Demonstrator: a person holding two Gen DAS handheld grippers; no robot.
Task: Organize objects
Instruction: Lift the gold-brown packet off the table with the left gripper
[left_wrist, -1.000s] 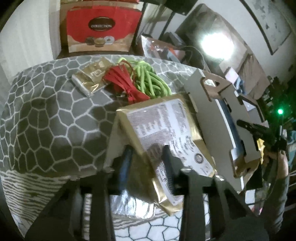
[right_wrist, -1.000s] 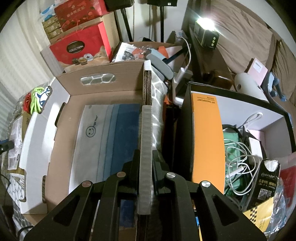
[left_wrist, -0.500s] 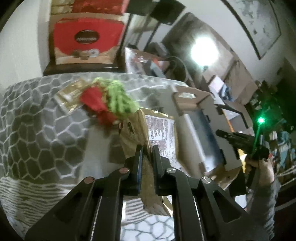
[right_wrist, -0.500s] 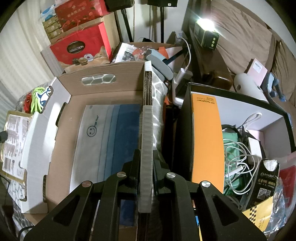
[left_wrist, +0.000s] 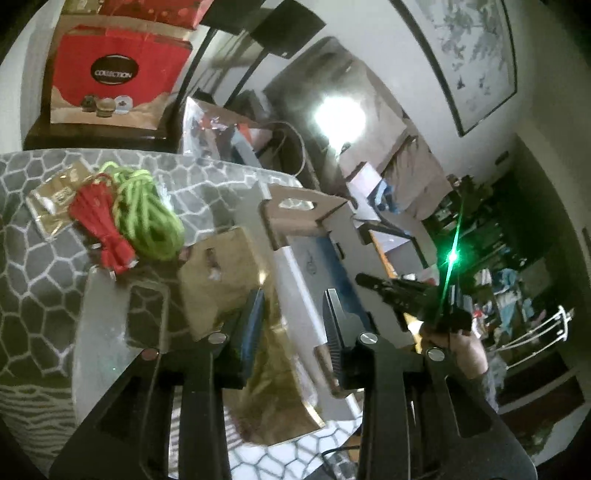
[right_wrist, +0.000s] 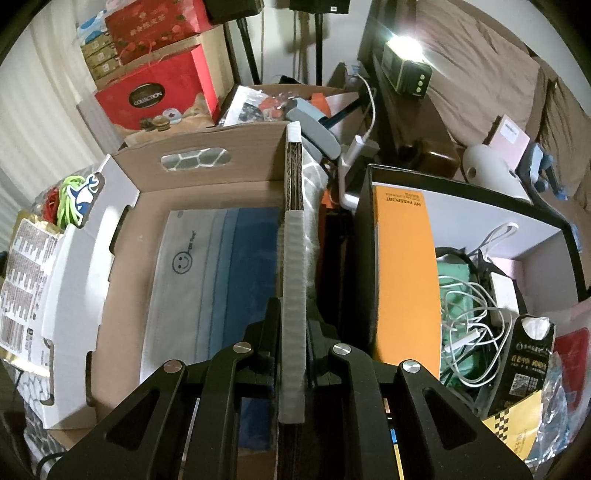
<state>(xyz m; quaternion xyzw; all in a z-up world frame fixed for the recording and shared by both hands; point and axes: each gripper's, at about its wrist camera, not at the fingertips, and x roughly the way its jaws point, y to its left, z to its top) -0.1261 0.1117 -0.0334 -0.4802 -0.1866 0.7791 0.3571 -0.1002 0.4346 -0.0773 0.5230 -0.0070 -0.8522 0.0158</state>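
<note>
Cardboard box (right_wrist: 122, 266) holding blue-white packet (right_wrist: 218, 280), right gripper (right_wrist: 293, 354) clamped on box wall, left gripper (left_wrist: 291, 325) jaws apart over gold pouch (left_wrist: 221, 273), black bin (right_wrist: 550, 218) holding cables (right_wrist: 476, 306).

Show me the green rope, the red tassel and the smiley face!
green rope (left_wrist: 147, 218), left wrist view, middle of the coil.
red tassel (left_wrist: 99, 221), left wrist view, its strands.
smiley face (right_wrist: 183, 263), right wrist view, the drawn circle.

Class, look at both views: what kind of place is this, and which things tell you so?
Probably a cluttered living room at home: a framed painting on the wall, a sofa behind a wooden table, and gift boxes stacked beside a patterned tablecloth.
</note>
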